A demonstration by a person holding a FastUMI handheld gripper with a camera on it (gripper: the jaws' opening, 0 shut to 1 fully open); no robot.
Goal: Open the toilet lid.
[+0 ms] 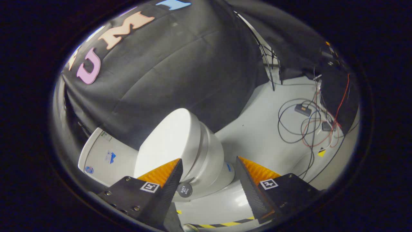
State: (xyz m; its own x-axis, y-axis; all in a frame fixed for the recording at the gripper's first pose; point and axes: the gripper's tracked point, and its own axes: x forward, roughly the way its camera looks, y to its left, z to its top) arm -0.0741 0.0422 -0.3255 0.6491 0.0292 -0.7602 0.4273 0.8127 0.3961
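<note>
A white toilet stands on the grey floor, seen tilted from above. Its oval lid (170,141) lies down flat on the seat and bowl (214,154). The tank (103,158), with a few stickers on it, is beyond the lid on the left finger's side. My gripper (209,159) is open, with nothing held. The left fingertip (175,170) overlaps the lid's near side edge, and the right fingertip (244,174) is off the bowl over the floor. The bowl's side shows in the gap between them; I cannot tell whether anything touches.
Beyond the right finger, loose cables (305,129) and small black power boxes (302,109) lie on the grey floor (257,129). Yellow-and-black tape (225,223) runs along the floor near the fingers. Thin metal poles (264,54) stand at the black cloth wall.
</note>
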